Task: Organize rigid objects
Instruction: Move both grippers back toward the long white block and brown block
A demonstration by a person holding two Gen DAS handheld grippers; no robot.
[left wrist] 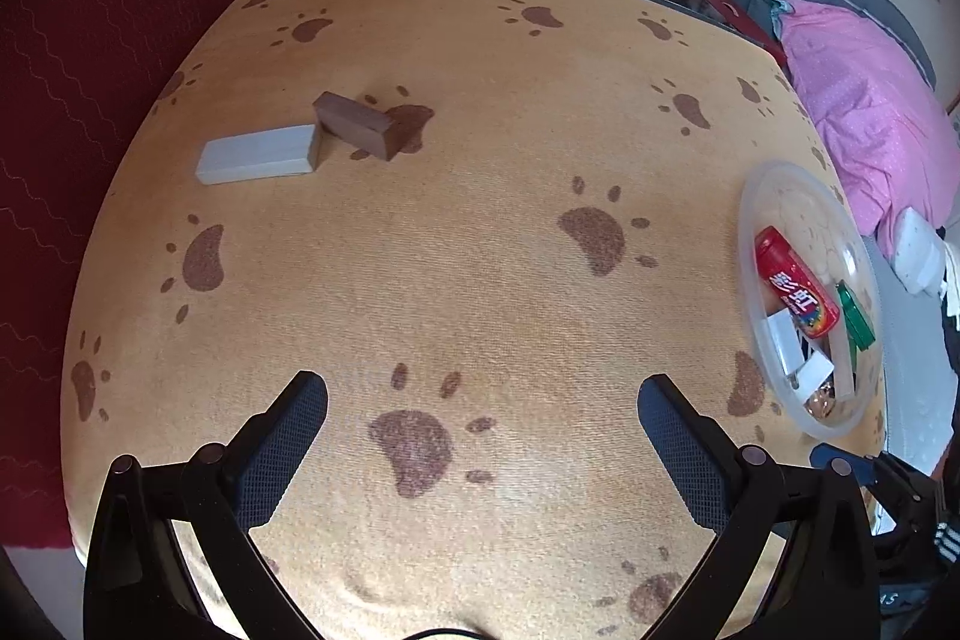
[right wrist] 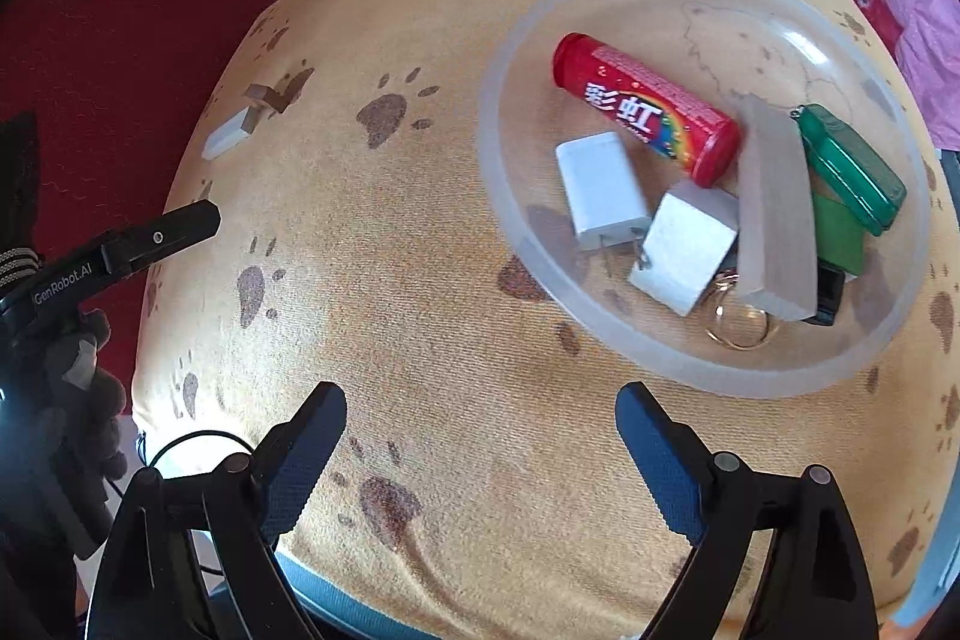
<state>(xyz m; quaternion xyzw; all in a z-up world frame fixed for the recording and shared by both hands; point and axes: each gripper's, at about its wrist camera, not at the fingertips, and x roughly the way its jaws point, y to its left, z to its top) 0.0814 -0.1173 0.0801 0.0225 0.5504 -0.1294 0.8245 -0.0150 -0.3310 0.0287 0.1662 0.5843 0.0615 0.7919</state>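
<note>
A white block (left wrist: 258,154) and a brown block (left wrist: 359,124) lie touching at the table's far left; they show small in the right wrist view, the white block (right wrist: 227,135) beside the brown block (right wrist: 264,95). A clear plastic bowl (right wrist: 690,370) holds a red tube (right wrist: 645,106), two white chargers (right wrist: 600,187), a grey block (right wrist: 774,208), a green case (right wrist: 852,166) and a key ring. The bowl also shows at the right of the left wrist view (left wrist: 750,280). My left gripper (left wrist: 483,400) is open and empty above the cloth. My right gripper (right wrist: 480,412) is open and empty, just before the bowl.
The table wears an orange cloth with brown paw prints (left wrist: 480,250). A red wall (left wrist: 120,100) is at the left. A pink blanket (left wrist: 852,100) lies on a bed to the right. The left gripper's body (right wrist: 120,250) shows at the left of the right wrist view.
</note>
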